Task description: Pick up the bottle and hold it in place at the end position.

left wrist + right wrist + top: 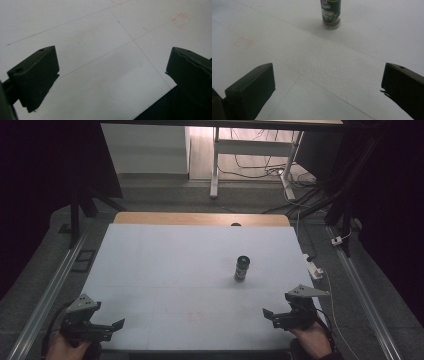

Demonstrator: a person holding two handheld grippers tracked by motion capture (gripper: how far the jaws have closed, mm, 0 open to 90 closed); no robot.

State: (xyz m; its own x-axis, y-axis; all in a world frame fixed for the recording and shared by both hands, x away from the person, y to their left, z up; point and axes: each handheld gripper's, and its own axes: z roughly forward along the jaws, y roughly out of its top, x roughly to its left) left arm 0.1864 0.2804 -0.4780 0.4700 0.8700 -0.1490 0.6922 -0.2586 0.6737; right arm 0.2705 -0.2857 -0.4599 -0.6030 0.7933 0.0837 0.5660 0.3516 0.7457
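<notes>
A small spice jar (242, 269) with a dark lid and green label stands upright on the white table (165, 265), right of centre. In the right gripper view the spice jar (331, 13) stands ahead, cut off at the top. My right gripper (270, 317) rests near the front right edge, jaws wide apart with nothing between them; the right gripper (327, 87) hovers over bare tabletop. My left gripper (119, 326) is at the front left corner, open and empty. Under the left gripper (112, 75) lie thin pencil lines on the surface.
A faint red mark (195, 316) lies near the table's front middle. A wooden strip (200, 218) borders the far edge. Metal rails (50, 290) run along both sides. A white power strip (315, 269) and cables lie right of the table.
</notes>
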